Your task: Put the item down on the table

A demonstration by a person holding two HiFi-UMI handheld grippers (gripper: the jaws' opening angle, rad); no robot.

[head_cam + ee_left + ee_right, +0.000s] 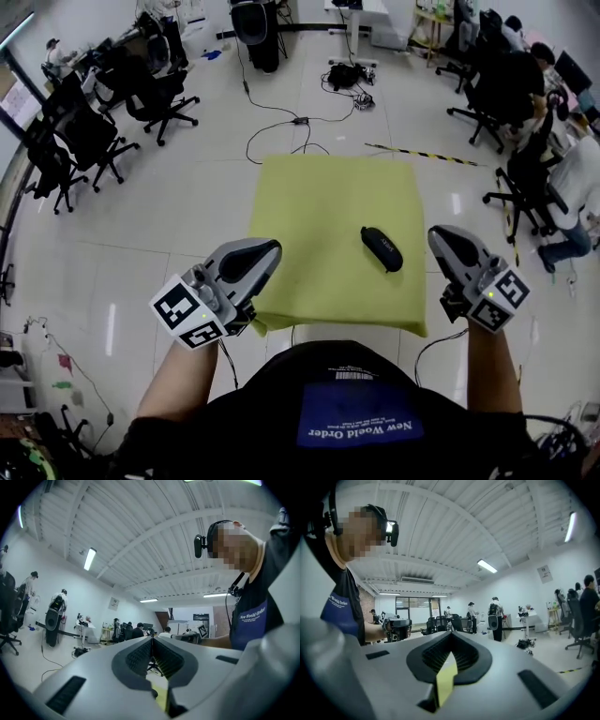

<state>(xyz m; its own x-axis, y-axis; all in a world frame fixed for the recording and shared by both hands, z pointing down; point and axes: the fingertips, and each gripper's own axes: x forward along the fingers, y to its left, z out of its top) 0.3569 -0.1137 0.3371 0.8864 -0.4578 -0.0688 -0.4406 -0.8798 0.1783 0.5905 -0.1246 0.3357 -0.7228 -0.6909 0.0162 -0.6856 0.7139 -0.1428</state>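
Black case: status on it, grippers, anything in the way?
Left gripper, right gripper: fingers shut, empty, at the near edge of the table. Black case lies on the table, untouched. Nothing in the way.

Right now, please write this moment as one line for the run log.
left gripper: shut, empty | right gripper: shut, empty | black case: lies on yellow-green table | task: item down

The blue rectangular patch (359, 427) on the front of the person's black shirt (272, 398) reads "New World Order" in white; the smaller line by it is too fine to read. A white barcode label (353, 375) sits just beside the patch. The tiny white print on the black oval case (382, 248) is illegible.
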